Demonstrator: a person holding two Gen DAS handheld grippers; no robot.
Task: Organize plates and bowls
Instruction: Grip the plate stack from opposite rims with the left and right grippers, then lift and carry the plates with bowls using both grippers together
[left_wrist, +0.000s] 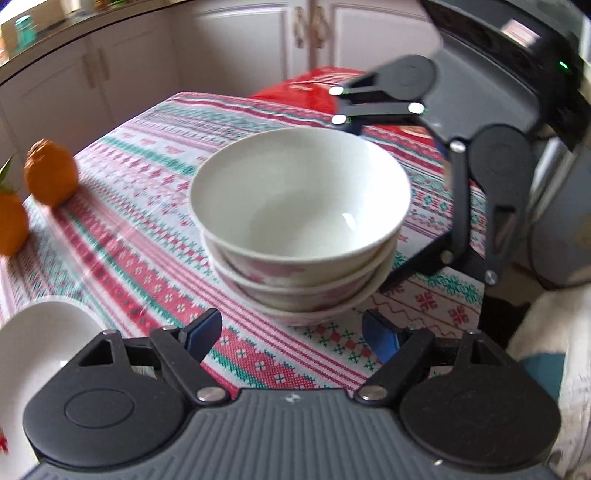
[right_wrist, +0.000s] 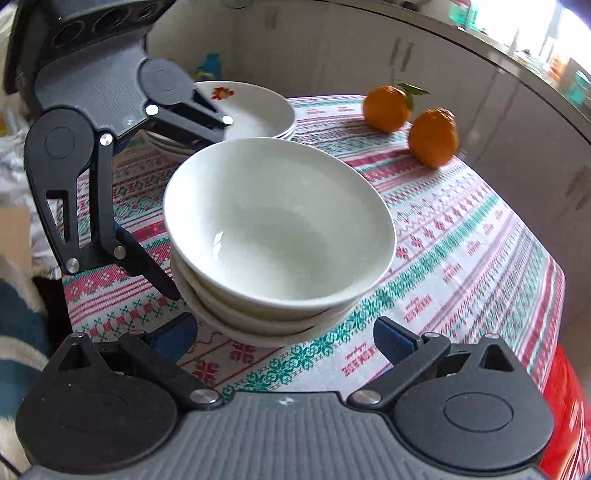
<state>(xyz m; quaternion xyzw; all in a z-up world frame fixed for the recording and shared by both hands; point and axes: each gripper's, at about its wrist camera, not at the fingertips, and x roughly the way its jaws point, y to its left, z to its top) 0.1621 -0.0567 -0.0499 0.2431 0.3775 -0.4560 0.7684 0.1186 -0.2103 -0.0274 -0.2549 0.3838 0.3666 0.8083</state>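
Flanking the bowls with both grippers, jaws released and empty.
We hold the left gripper and right gripper apart on opposite sides, suggesting a two-sided lift; stack nested mid-surface, plates behind.

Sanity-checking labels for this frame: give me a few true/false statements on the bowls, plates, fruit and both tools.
1. Three bowls are nested in one stack. True.
2. The left tool is clamped on the bowl stack. False: it is open, nothing between its fingers.
3. Two oranges sit on the tablecloth. True.
4. The plates are stacked under the bowls. False: they form a separate stack behind them.
5. The right tool is open. True.
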